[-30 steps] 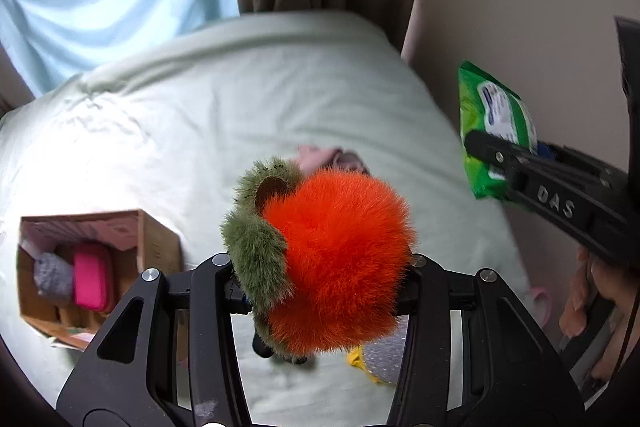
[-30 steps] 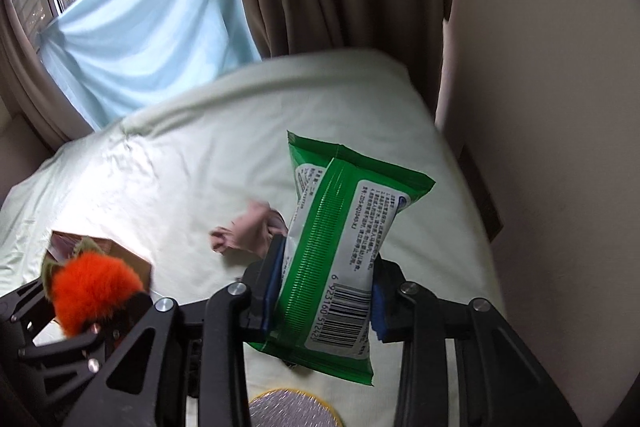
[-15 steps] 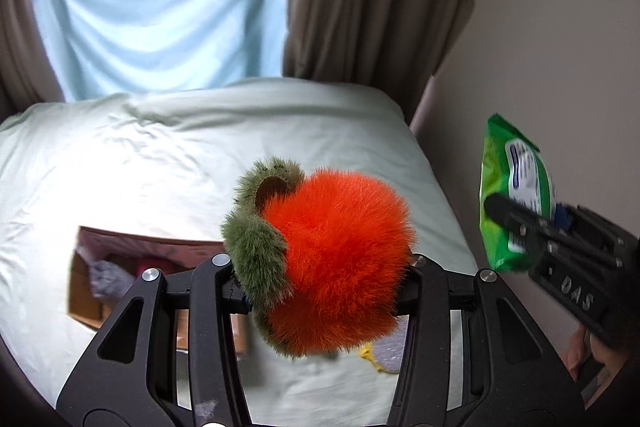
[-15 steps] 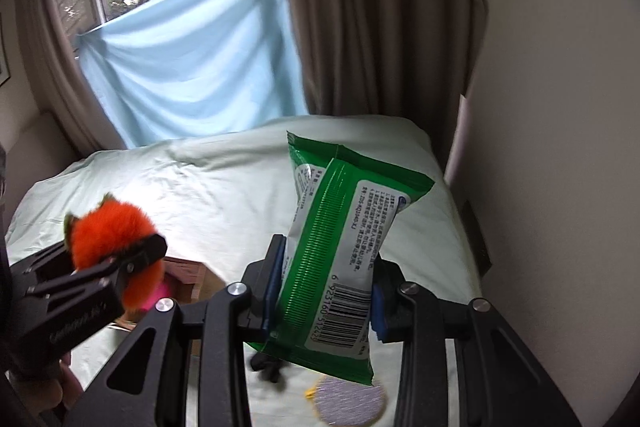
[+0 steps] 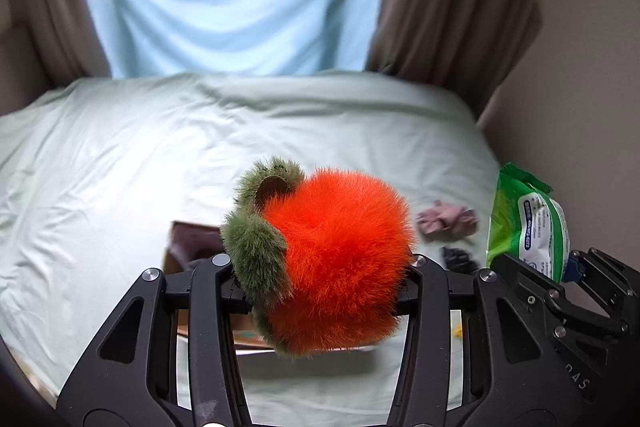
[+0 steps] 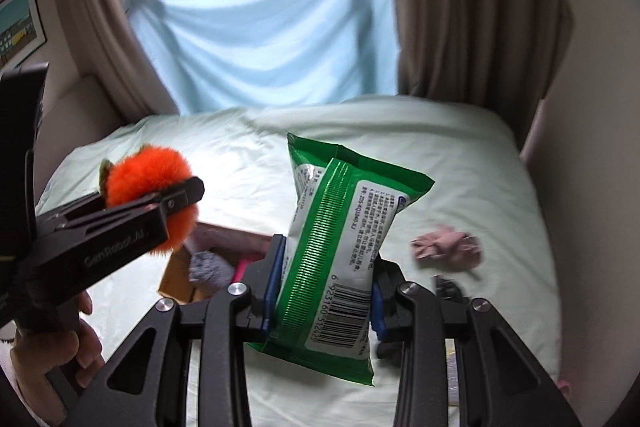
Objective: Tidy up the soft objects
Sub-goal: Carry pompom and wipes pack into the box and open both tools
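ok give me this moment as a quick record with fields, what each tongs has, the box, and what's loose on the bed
left tongs: shut on orange plush toy, held above the bed
right tongs: shut on green wipes pack
cardboard box: open, on the bed, holding a grey item and a pink item
loose on bed: pink cloth, small black item
hand: grips the left tongs' handle

Fluffy orange plush ball with olive-green leaf trim (image 5: 336, 263) held aloft above open brown cardboard box (image 6: 224, 239), green plastic wipes pack (image 6: 340, 247) clamped upright, crumpled pink cloth (image 6: 446, 245) on bedsheet
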Tool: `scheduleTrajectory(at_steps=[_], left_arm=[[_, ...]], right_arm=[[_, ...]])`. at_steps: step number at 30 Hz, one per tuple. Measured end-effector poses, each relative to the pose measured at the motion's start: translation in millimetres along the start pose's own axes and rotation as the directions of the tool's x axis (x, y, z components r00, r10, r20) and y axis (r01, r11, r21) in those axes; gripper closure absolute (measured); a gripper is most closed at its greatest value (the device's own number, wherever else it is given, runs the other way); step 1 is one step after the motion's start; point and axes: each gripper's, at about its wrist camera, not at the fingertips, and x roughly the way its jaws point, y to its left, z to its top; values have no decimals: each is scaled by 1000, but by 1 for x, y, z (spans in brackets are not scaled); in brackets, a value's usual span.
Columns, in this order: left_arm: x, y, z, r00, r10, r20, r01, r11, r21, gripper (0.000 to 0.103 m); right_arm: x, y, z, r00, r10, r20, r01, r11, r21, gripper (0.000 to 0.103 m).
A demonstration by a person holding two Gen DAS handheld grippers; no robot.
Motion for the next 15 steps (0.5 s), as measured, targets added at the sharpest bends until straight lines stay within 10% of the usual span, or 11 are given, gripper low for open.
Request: scheduleTrajectory(at_steps=[15], left_arm=[[134,102,-54,955,46,-292,-44,999,14,62]], right_arm=[[176,60,-32,953,0,-302,15,999,47,70]])
